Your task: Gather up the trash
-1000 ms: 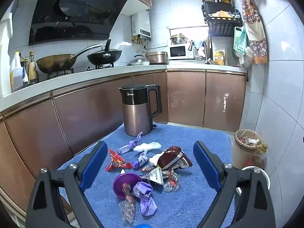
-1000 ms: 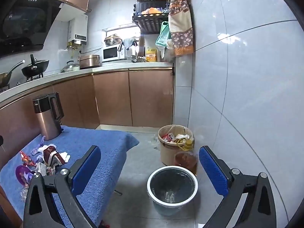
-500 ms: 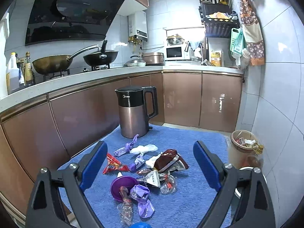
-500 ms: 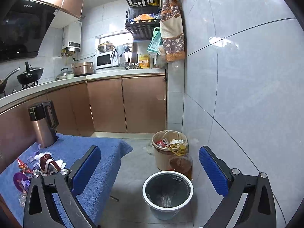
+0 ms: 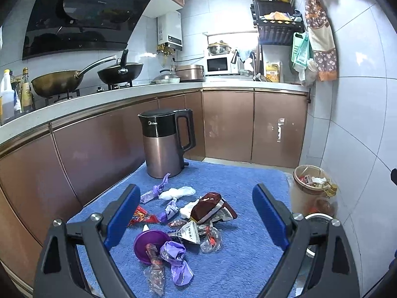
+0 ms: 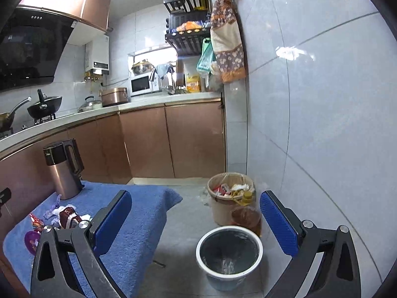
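While nothing is held by either claw, the lot is entered as follows. Left gripper (image 5: 193, 213): blue pads spread wide, empty, poised above the near end of the blue towel (image 5: 248, 181). Right gripper (image 6: 196, 217): pads likewise spread, empty, aimed at the floor to the right of the table, over the grey bucket (image 6: 229, 250). Trash: a loose heap of wrappers (image 5: 183, 223) on the towel, lying directly ahead of and below the left claw, between its two pads as framed. Dark red packet (image 5: 211, 207) at the far right of the heap; purple cup (image 5: 150, 244) and crumpled purple wrapper (image 5: 173, 250) nearest. Kettle (image 5: 165, 144) at the far edge, well apart from the heap. Judgement: the left claw is much the nearer, so a straight descent forward is called for. The bucket is seen empty and is judged the likely receptacle.
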